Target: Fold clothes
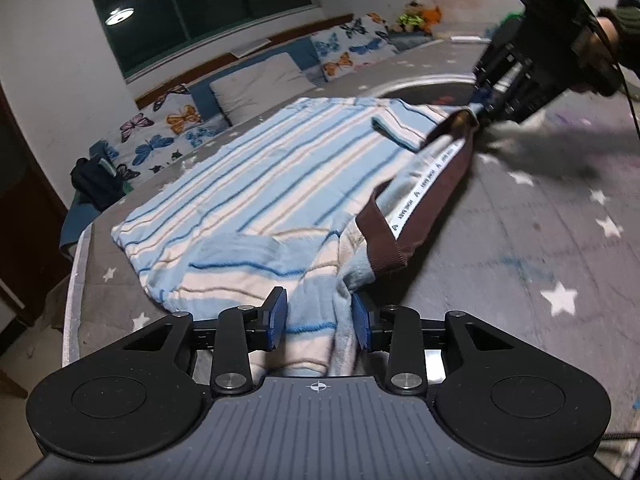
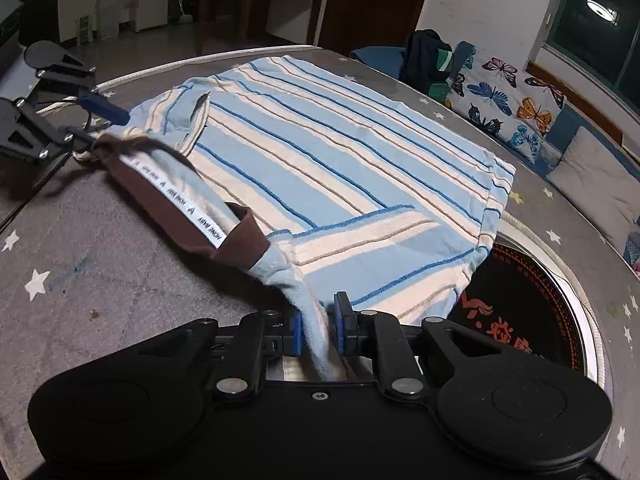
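Striped garment [image 1: 256, 184] sits mostly flat on the worktop [image 1: 540, 240]; we hold its brown waistband [image 1: 424, 196] edge lifted betw. both tools. Left tool [image 1: 319, 322] is clenched on one corner of that edge, right tool [image 2: 319, 326] on the other, so the band hangs taut, prob. to keep the edge straight for a fold over the body. Nearby: round hotplate inset [image 2: 532, 304] partly under the fabric, butterfly cushions [image 1: 160, 136] and dark bag [image 2: 428, 60] beyond the worktop; nothing lies on the cloth itself.
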`<state>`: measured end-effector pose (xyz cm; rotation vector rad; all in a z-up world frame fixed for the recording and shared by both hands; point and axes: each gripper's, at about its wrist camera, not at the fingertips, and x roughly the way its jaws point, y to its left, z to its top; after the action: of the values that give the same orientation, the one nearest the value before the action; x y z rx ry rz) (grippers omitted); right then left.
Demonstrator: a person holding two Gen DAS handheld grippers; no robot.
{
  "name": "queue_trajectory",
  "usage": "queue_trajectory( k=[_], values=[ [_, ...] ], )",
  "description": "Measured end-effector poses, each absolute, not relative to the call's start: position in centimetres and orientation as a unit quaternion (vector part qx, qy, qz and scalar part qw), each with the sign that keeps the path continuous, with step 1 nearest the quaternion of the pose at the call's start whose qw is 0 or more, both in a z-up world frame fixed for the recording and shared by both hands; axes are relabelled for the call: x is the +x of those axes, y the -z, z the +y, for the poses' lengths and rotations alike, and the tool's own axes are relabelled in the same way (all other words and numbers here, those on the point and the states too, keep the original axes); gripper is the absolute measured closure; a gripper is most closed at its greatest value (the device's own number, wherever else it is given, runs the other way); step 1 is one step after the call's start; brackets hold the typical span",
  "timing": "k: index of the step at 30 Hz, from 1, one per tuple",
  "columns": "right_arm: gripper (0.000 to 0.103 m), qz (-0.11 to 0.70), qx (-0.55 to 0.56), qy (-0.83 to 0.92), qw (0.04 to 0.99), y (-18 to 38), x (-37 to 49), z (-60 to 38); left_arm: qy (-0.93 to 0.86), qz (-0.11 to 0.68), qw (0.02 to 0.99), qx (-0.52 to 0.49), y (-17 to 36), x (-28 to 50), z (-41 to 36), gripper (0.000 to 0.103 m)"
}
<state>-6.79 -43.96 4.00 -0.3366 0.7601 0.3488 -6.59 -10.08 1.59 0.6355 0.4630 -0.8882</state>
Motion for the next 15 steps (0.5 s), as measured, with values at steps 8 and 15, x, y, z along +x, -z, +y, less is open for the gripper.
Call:
queue_trajectory(
  k=[8, 15],
  values=[
    [0.086, 0.365, -0.166, -0.163, 0.901, -3.9, -6.9, -43.9, 0.423, 0.212, 0.824, 0.312, -1.2, -7.1, -9.3, 0.062],
    [0.095, 0.367, -0.154, -0.156, 0.904, -3.7, -7.0, -43.7, 0.424, 0.227, 0.832, 0.274, -2.1, -6.9, -9.2, 0.097]
  ],
)
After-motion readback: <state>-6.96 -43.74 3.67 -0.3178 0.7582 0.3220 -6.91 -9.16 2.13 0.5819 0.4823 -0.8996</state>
